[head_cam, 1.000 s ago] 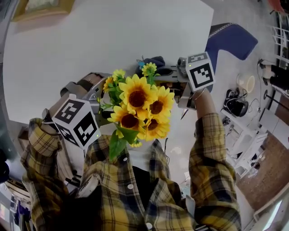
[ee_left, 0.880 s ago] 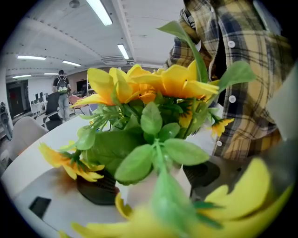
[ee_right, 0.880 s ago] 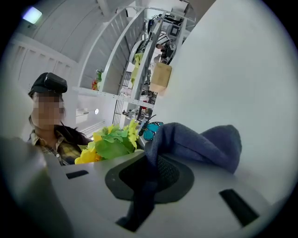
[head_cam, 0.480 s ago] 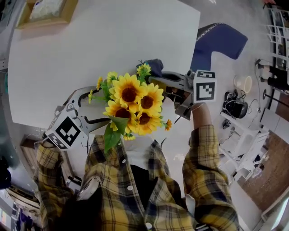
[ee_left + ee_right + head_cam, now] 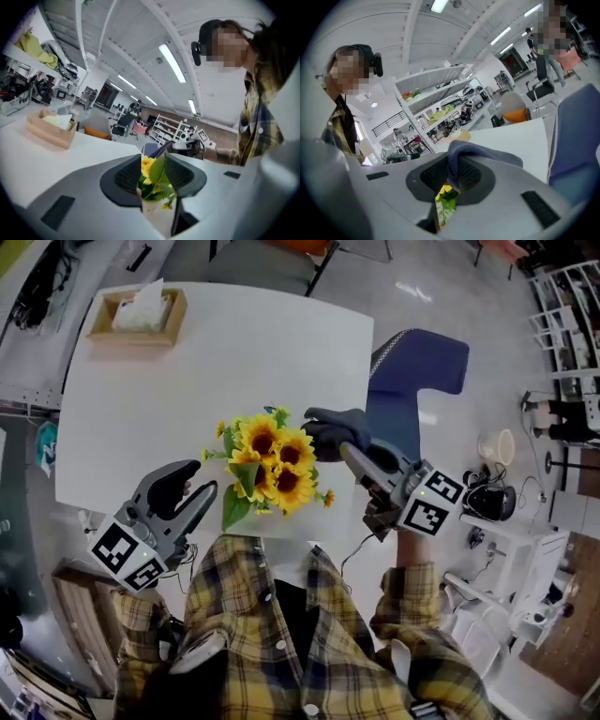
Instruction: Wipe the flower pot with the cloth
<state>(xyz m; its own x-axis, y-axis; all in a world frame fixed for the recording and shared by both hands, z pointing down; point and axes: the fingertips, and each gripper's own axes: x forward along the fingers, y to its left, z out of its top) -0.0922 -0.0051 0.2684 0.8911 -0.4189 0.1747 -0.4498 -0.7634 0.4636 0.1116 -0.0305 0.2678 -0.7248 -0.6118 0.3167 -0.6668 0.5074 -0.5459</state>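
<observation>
A bunch of yellow sunflowers (image 5: pixel 267 465) stands on the white table (image 5: pixel 131 418) and hides its pot from the head view. In the left gripper view the white flower pot (image 5: pixel 157 215) shows below the blooms (image 5: pixel 149 171), beyond the jaws. My left gripper (image 5: pixel 200 482) hangs just left of the bouquet; its jaws have just been closing, a gap remains and nothing is between them (image 5: pixel 152 176). My right gripper (image 5: pixel 349 448) is at the bouquet's right, shut on a dark grey-blue cloth (image 5: pixel 333 427) that drapes over its upper jaw (image 5: pixel 478 152).
A wooden tissue box (image 5: pixel 138 313) sits at the table's far left corner. A blue chair (image 5: pixel 417 376) stands off the table's right edge, behind the right gripper. Cables and small gear (image 5: pixel 492 493) lie on the floor at the right.
The bouquet now looks smaller and lower, set on the table. The left gripper's jaws have narrowed and stand apart from it. The right gripper, cloth still in it, has swung to the lower right.
</observation>
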